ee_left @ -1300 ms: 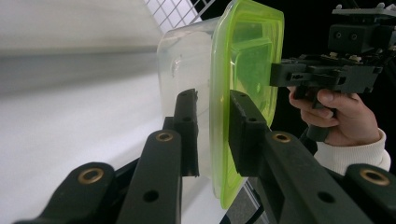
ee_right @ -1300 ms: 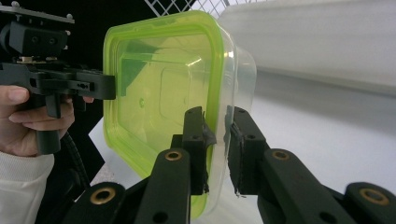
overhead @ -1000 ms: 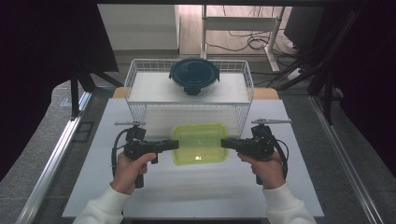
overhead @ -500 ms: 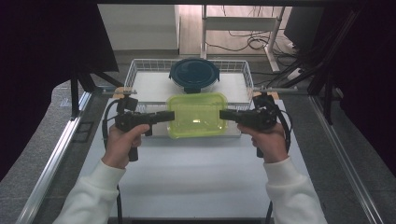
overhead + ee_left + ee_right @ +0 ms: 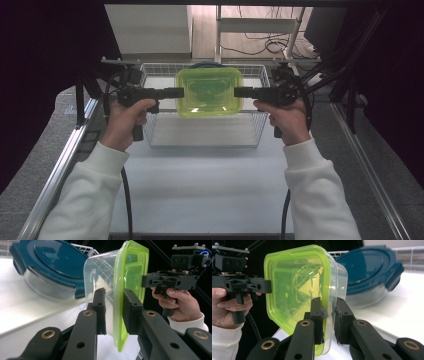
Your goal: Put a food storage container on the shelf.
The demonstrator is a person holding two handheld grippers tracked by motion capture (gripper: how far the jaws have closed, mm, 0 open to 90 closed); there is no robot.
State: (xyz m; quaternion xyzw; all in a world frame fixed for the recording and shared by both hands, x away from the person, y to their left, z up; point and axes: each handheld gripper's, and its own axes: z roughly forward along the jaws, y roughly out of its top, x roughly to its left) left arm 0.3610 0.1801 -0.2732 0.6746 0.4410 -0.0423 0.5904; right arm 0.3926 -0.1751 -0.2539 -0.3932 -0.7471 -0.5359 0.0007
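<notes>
A clear container with a lime-green lid (image 5: 209,92) hangs level above the wire basket (image 5: 205,145), held from both sides. My left gripper (image 5: 181,92) is shut on its left rim, my right gripper (image 5: 236,92) on its right rim. In the left gripper view the jaws (image 5: 113,293) pinch the lid edge and wall of the container (image 5: 130,272). The right gripper view shows the same grip (image 5: 329,302) on the opposite edge of the container (image 5: 297,282). Behind it sits a round bowl with a dark blue lid (image 5: 53,263) inside the basket.
The white table mat (image 5: 210,185) lies in front of the basket. Metal rails (image 5: 65,160) run along both table sides. A white box (image 5: 150,30) and cables lie beyond the basket. Dark frame struts (image 5: 350,60) stand at the right.
Both hands have lifted the green-lidded container off the mat and carried it up and away from the person, to above the basket. The grips have not changed.
</notes>
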